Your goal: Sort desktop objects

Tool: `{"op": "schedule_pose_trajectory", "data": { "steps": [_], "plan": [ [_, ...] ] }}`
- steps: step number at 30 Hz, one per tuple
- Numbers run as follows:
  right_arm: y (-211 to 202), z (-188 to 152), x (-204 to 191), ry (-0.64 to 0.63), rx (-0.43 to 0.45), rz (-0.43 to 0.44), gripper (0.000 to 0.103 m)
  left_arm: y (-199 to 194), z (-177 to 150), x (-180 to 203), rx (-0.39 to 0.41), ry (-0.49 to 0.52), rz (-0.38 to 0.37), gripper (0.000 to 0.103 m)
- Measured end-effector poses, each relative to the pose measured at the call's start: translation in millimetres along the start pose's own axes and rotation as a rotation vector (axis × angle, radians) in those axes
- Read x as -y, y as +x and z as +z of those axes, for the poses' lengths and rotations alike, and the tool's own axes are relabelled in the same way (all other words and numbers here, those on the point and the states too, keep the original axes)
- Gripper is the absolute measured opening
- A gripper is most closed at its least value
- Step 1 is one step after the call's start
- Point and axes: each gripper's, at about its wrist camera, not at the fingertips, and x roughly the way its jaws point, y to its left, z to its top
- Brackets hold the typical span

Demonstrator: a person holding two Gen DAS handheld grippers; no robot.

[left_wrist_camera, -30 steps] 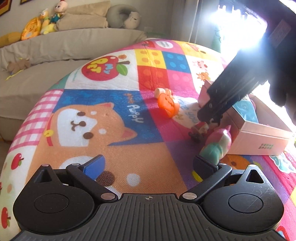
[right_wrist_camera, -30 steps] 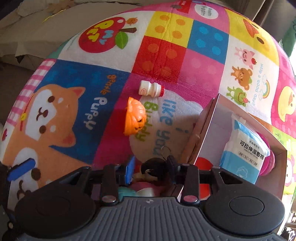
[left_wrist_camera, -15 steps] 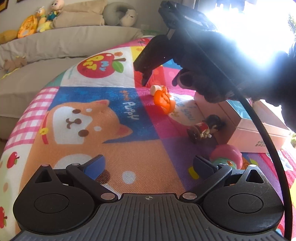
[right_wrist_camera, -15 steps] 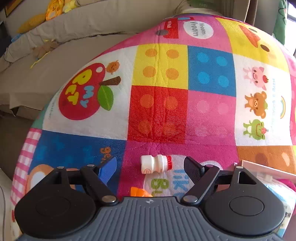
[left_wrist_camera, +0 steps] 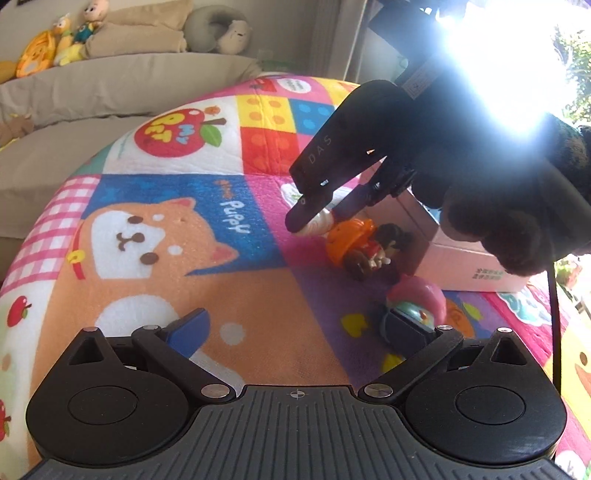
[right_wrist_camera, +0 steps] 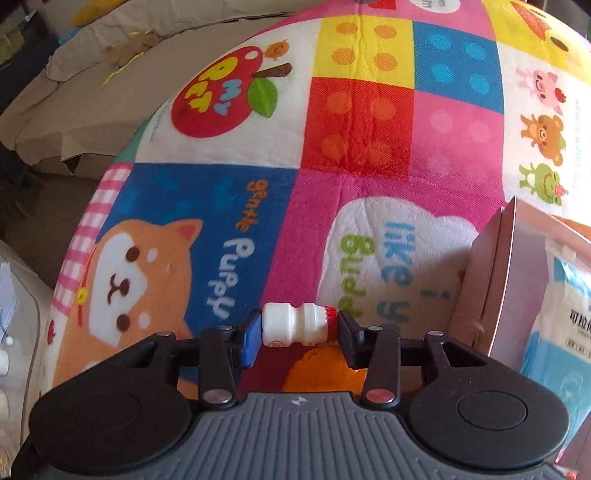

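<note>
Right tongs (right_wrist_camera: 297, 334) are closing, pads pressing both ends of the small white bottle (right_wrist_camera: 295, 328) lying on the play mat (right_wrist_camera: 354, 122); left tongs (left_wrist_camera: 295, 328) stand apart beside a pink toy (left_wrist_camera: 415, 299).

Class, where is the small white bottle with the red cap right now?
In the right wrist view, the white bottle lies sideways between the closing right claw's fingers, above the orange toy on the mat.

We're in a home living room. A grey sofa (left_wrist_camera: 110, 85) holds plush toys (left_wrist_camera: 55, 44) and a neck pillow (left_wrist_camera: 218, 29), with a cartoon-print cloth (left_wrist_camera: 184, 221) covering the desk.
</note>
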Motion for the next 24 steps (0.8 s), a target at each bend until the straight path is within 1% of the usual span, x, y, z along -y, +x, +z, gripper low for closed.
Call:
{"op": "schedule_pose_trajectory", "data": {
  "steps": [4, 6, 9, 10, 11, 12, 13, 15, 16, 17, 19, 21, 22, 24],
  "plan": [
    [-21.9, -31.3, -5.0, -0.021, 0.003, 0.031, 0.042, -11.8, -14.4, 13.4, -0.04, 0.036, -0.018, 0.103],
    [-29.9, -44.4, -2.9, 0.001, 0.008, 0.065, 0.042, -17.2, -21.6, 19.7, -0.062, 0.055, -0.022, 0.103],
    [-40.7, -72.9, 4.9, 0.061, -0.015, 0.15, 0.043, -26.8, -30.5, 25.6, -0.079, 0.096, -0.02, 0.103],
    [-44.7, -83.0, 5.4, 0.063, -0.017, 0.164, 0.043, -29.2, -32.6, 26.8, -0.085, 0.11, -0.017, 0.103],
    [-50.2, -96.9, 3.6, 0.045, -0.006, 0.161, 0.043, -31.2, -34.4, 28.1, -0.092, 0.123, -0.011, 0.103],
    [-56.4, -107.4, 1.8, 0.021, 0.013, 0.145, 0.043, -32.3, -35.7, 29.2, -0.099, 0.132, -0.005, 0.103],
    [-66.2, -125.0, -3.1, -0.033, 0.06, 0.111, 0.044, -32.8, -36.9, 30.4, -0.106, 0.138, 0.001, 0.103],
    [-83.1, -150.6, -4.9, -0.108, 0.138, 0.061, 0.055, -32.3, -38.5, 32.6, -0.121, 0.145, 0.014, 0.103],
    [-94.4, -166.6, -1.6, -0.133, 0.189, 0.035, 0.064, -31.4, -38.7, 34.2, -0.128, 0.146, 0.018, 0.103],
    [-102.5, -178.4, 2.7, -0.14, 0.224, 0.018, 0.07, -29.7, -38.0, 36.4, -0.133, 0.149, 0.021, 0.103],
    [-114.7, -198.4, 14.0, -0.14, 0.277, -0.013, 0.077, -26.4, -36.0, 43.8, -0.141, 0.159, 0.016, 0.103],
    [-124.6, -213.1, 28.1, -0.122, 0.319, -0.054, 0.081, -22.9, -32.7, 54.4, -0.142, 0.183, 0.002, 0.103],
    [-129.9, -217.9, 36.3, -0.105, 0.343, -0.074, 0.082, -21.4, -31.6, 60.2, -0.139, 0.196, -0.003, 0.103],
    [-143.4, -223.3, 62.1, -0.028, 0.411, -0.112, 0.085, -17.8, -29.4, 71.4, -0.133, 0.216, -0.01, 0.103]
  ]
}}
